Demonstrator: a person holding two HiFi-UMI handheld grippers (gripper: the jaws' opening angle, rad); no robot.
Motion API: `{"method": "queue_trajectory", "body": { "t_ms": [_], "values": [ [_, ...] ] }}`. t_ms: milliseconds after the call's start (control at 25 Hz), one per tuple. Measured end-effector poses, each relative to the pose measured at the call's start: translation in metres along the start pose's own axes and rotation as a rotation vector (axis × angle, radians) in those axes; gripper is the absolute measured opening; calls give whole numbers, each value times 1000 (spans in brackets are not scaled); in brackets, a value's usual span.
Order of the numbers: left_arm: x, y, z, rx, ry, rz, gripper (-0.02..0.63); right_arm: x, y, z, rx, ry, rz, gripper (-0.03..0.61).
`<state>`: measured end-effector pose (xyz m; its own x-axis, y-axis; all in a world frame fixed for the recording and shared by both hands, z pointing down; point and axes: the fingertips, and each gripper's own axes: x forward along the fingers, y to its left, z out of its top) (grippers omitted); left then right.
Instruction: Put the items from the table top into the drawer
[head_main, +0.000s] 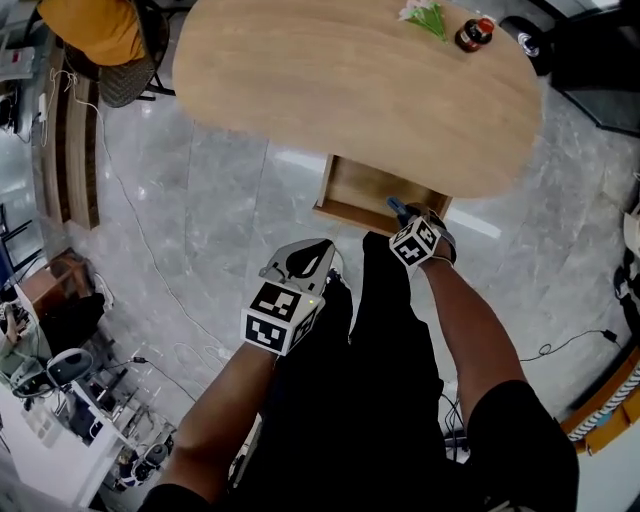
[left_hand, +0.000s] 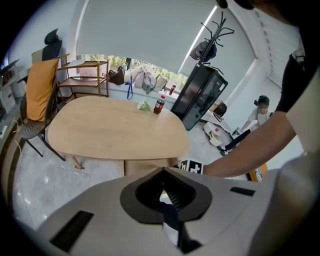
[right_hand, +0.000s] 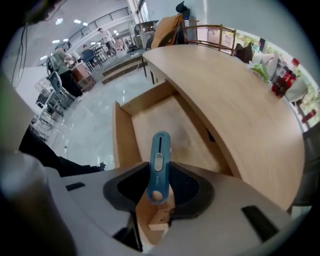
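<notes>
Cutter held over the open drawer

Left gripper (head_main: 318, 250), jaws together on nothing, hangs just short of the drawer (head_main: 345, 213) front edge. The right gripper (head_main: 410, 220) jaws clamp a blue cutter (right_hand: 159, 160) above the drawer's right front corner. Beyond the drawer, a bottle (head_main: 474, 33) and a green packet (head_main: 425, 17) sit at the tabletop (head_main: 340, 80) far edge.

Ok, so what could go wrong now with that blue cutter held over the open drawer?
1. The right hand-held gripper pinches the blue cutter only near one end, so it may pivot or slip out early.
2. The drawer sits partly under the table edge, so lowering could knock the hand-held gripper against that edge.
</notes>
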<state>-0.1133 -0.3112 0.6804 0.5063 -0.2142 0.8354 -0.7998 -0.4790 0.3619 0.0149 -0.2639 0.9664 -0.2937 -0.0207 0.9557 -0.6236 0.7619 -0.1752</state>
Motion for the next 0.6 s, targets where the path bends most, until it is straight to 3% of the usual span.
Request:
{"method": "queue_trajectory", "body": {
  "t_ms": [160,280,440,600],
  "values": [
    [-14,11,-31,-16,7,11,2,44,-13,-7,-58,94,-60,121],
    [-24,24,-51,-56,0,26,2,59,-19,3,-54,103,-87,121],
    [-35,30,-70,-78,-17,30,2,55,-17,14,-22,88,-87,156],
    [-59,30,-62,-79,-70,23,2,26,6,17,-25,109,-83,156]
  ]
}}
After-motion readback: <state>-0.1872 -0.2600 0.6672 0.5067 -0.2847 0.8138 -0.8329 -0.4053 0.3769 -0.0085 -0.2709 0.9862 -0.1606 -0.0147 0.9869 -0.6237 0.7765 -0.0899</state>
